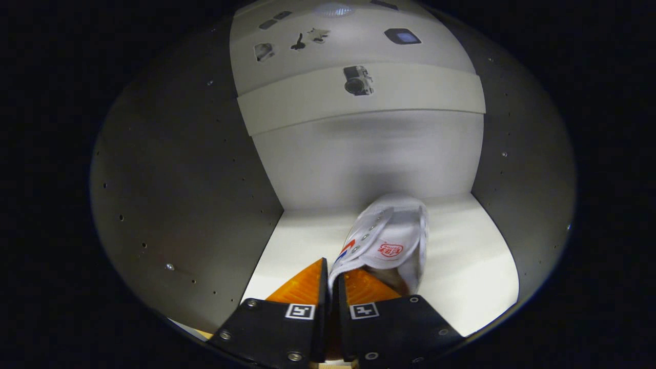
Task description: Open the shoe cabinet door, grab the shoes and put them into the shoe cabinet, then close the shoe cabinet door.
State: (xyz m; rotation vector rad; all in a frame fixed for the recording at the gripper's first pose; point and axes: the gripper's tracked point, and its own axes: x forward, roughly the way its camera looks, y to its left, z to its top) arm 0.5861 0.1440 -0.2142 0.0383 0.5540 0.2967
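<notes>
Tongs [332, 277] pinching the collar of the white shoe [387, 241], toe pointing ahead onto the cabinet shelf [471, 266]. Enclosed by grey side walls [179, 205] either side, back panel [374, 159] beyond, upper shelf edge [410, 97] overhead.

Far ahead I see a camera picture [357, 80]; above it, farther off, a dark square [403, 36] sits to the right, with small dark cut-out pictures [298, 42] to the left
</notes>
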